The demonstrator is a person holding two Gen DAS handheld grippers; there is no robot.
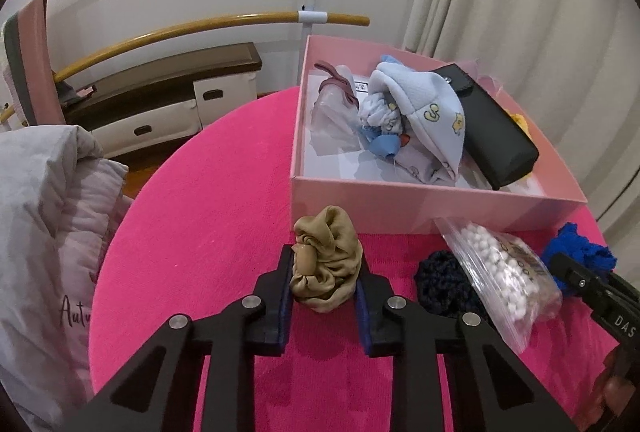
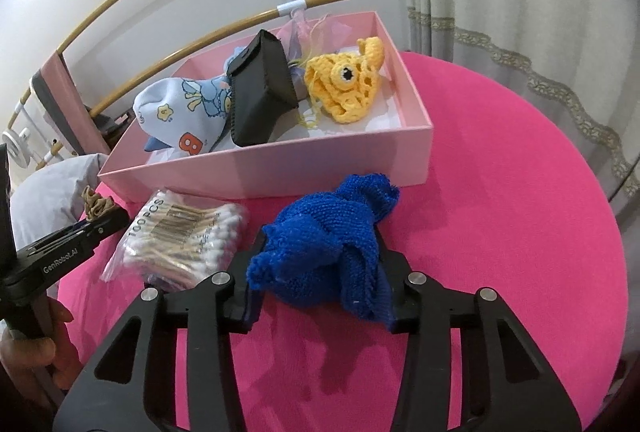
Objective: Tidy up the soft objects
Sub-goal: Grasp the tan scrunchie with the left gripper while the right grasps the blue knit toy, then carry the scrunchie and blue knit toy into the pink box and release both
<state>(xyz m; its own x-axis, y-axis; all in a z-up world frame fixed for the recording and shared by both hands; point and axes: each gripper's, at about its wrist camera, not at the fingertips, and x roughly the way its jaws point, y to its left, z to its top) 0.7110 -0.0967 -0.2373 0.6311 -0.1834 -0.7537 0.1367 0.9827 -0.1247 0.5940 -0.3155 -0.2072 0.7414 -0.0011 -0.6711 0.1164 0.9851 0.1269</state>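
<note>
Two grips are set at once: the left gripper point(image 1: 324, 272) is clamped on a tan satin scrunchie point(image 1: 326, 264), the right gripper point(image 2: 320, 272) on a blue knitted cloth point(image 2: 328, 252), both just short of the pink box point(image 2: 280, 172) ahead, likely their destination.

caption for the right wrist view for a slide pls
Right gripper closed on a crumpled blue knitted cloth on the pink round table, in front of a pink cardboard box.
</note>
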